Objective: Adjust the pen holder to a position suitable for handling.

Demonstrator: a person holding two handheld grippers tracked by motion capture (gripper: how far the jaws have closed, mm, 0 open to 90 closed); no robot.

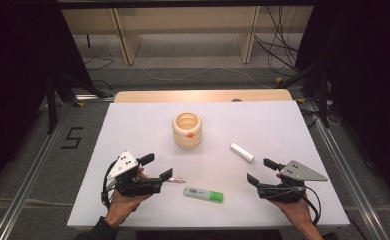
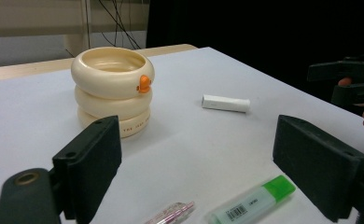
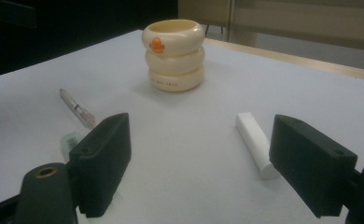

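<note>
You are holding both the left gripper (image 1: 156, 167) and the right gripper (image 1: 263, 171) spread, pinching nothing; the cream holder (image 1: 187, 129) is standing ahead between them, its contents hidden.

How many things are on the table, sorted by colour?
Cream: 1, the ringed cup
White: 1, the stick
Green and white: 1, the highlighter
Clear with pink: 1, the small pen
Total: 4

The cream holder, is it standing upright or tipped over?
Upright: the cream holder rests on its base with its open mouth facing up on the table.
</note>
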